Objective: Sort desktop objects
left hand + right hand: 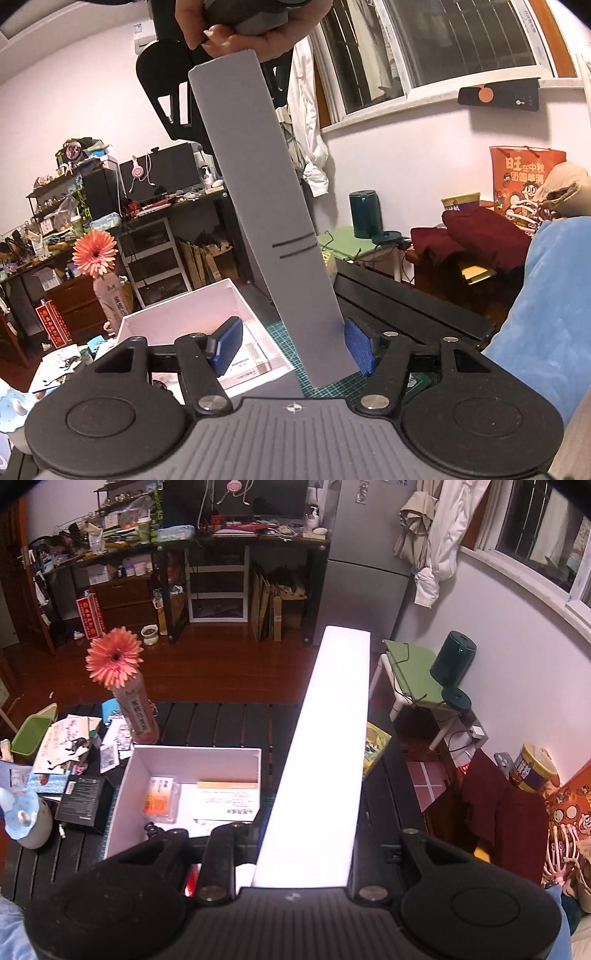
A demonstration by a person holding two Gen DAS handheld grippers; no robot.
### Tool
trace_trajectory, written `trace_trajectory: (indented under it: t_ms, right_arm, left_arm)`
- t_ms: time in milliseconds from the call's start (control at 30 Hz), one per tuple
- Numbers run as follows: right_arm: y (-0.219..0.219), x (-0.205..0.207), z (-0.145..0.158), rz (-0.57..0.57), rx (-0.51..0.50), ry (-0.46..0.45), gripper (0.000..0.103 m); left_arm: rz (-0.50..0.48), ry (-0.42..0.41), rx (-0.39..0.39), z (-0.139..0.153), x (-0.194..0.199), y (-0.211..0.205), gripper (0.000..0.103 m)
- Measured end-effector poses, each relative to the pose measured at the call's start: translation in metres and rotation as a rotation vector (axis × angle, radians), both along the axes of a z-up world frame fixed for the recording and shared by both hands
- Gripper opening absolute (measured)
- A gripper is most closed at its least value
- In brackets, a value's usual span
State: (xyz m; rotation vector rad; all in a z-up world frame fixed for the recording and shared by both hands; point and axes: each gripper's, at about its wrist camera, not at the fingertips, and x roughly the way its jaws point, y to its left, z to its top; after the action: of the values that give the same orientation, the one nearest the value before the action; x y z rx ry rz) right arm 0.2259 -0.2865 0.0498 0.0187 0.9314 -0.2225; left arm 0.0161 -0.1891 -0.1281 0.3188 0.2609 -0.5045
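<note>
A long flat grey box [266, 206] stands nearly upright over the table, and its lower end hangs between the blue pads [225, 343] of my left gripper [291, 345]. Those jaws stand open; the box lies against the right-hand pad and well clear of the other. A hand [236, 33] holds the gripper at its top end. In the right wrist view the same box [325, 746] glares white and runs forward out of my right gripper [306, 853], which is shut on it. Below stands an open white storage box [195, 751] with an orange-and-white packet [160, 799] and a white carton [227, 797] in it.
A pink flower in a bottle [114, 657] stands behind the storage box on the black slatted table [221, 720]. To the left lie a black carton [83, 803], papers and a green tub [29, 738]. A yellow book [375, 747] sits at the table's right edge.
</note>
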Motion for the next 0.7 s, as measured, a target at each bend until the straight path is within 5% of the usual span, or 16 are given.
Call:
trace_trajectory:
  t_ms: [433,567,700]
  right_arm:
    - [0.017,-0.004,0.045,0.044,-0.014,-0.054,0.025]
    - [0.021,-0.004,0.066,0.056,-0.014,-0.087,0.025]
    - [0.020,-0.007,0.085,0.069,0.004,-0.130,0.025]
  left_arm:
    - [0.014,-0.004,0.024,0.002,-0.006,0.033,0.061]
    - [-0.002,0.053,-0.036,0.010,-0.003,0.057,0.064]
    - [-0.037,0.197,-0.170,0.018,0.011,0.094,0.071]
